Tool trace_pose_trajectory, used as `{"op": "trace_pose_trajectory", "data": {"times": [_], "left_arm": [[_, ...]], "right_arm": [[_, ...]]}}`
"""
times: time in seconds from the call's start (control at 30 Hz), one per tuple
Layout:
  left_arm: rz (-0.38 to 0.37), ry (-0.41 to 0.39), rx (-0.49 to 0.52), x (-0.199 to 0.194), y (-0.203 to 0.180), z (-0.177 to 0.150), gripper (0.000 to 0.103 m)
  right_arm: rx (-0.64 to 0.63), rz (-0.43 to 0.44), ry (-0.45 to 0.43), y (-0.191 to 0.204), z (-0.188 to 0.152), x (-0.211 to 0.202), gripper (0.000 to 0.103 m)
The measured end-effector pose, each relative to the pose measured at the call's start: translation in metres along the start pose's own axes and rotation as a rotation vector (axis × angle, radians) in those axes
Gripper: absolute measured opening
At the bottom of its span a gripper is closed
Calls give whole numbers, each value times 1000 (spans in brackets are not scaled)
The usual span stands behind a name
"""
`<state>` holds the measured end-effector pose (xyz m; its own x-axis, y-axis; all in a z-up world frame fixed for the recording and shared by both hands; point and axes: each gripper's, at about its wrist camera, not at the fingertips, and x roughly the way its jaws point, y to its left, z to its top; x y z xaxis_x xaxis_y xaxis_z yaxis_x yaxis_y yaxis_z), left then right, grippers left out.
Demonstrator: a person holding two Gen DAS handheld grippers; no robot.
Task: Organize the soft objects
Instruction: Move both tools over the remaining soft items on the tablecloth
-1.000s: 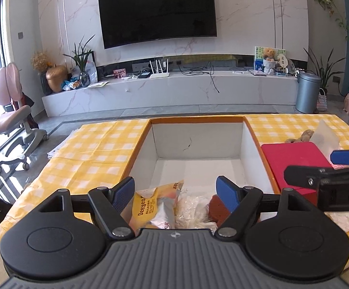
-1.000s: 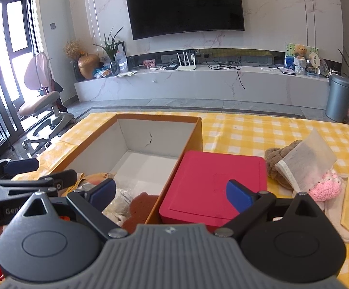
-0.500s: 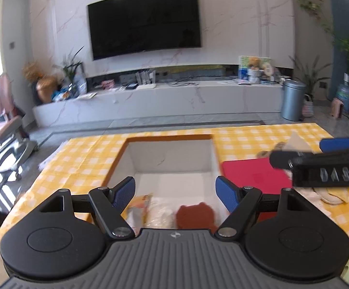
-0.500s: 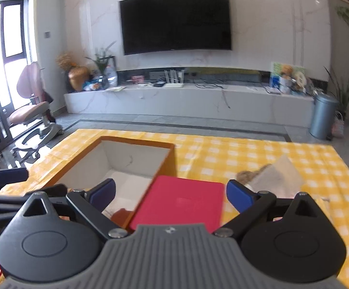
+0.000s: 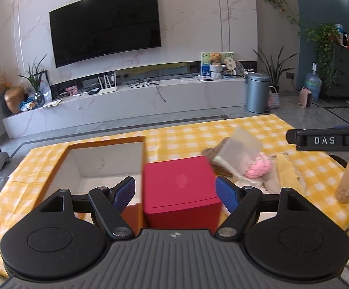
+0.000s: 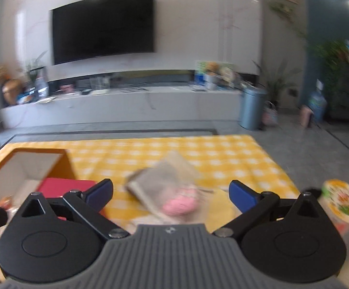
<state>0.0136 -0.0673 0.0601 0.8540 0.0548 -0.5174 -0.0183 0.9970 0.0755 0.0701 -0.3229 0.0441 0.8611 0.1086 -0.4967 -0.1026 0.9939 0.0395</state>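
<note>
Now over the yellow checked counter [image 5: 258,130], both fingers apart, empty.
Left gripper [image 5: 175,193] above red box [image 5: 179,190]; right gripper [image 6: 170,192] facing pink crochet piece [image 6: 180,204].

The blurred right wrist view looks over the right gripper [image 6: 170,192], its blue-padded jaws spread wide with nothing pressed between them. Beyond the jaws, on the yellow-and-white checked tablecloth [image 6: 222,154], lies a translucent plastic pouch [image 6: 162,180] tilted over a pink crocheted bundle [image 6: 180,204], which touches it. Left of the pouch sits a flat red lid [image 6: 66,186], just beside an open orange-rimmed cardboard box [image 6: 29,168]. Right of the pouch, near the cloth's edge, stands a round printed-lid cup [image 6: 340,202].
</note>
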Motion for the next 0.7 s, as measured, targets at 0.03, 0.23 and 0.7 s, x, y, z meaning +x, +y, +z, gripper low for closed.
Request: {"op": "trace_pose_trajectory", "data": {"times": [0.03,0.23,0.7], "left_arm": [[-7,3,-3,0,-8,-2,89],[-105,62,42,19,-50,-13,89],[-257,268,242,118,-156,-76,90]], "right_arm": [[33,-9,13,-12,-1,3,100],[192,-52,127,-64,-19,32,100],[229,-78,294,-78,-45,85,100]]}}
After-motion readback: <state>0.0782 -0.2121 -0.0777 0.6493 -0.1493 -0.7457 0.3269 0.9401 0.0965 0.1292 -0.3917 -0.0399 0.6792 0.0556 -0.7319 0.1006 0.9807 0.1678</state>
